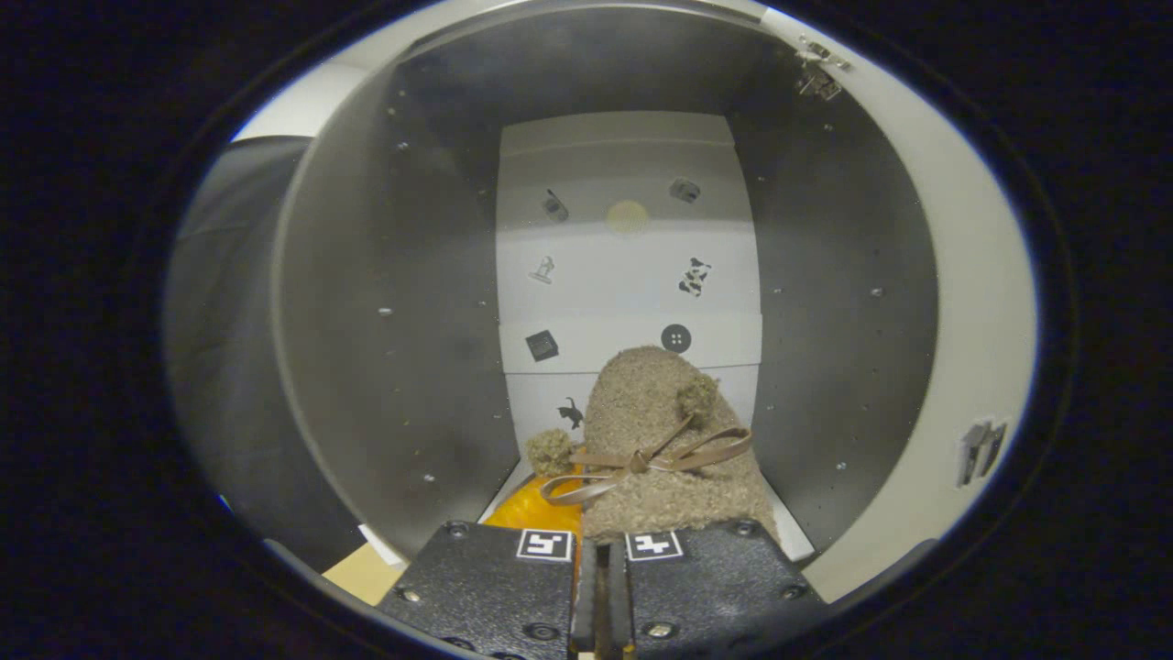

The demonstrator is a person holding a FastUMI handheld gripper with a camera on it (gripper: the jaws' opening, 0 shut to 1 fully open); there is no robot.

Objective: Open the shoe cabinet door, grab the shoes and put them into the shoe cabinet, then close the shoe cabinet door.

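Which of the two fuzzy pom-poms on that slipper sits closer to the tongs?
The lower pom-pom, beside the bow over the orange lining, is closer to the tongs, which pinch the slipper. The other pom-pom sits toward the toe.

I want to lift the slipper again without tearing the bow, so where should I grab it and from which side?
Grip the slipper at its rear rim, coming straight from behind. The toe points into the cabinet, so the thin rear edge faces the gripper, whose nearly closed fingers already sit there with that edge in the narrow slot between them. The bow lies loose on top, further forward, so avoid it.
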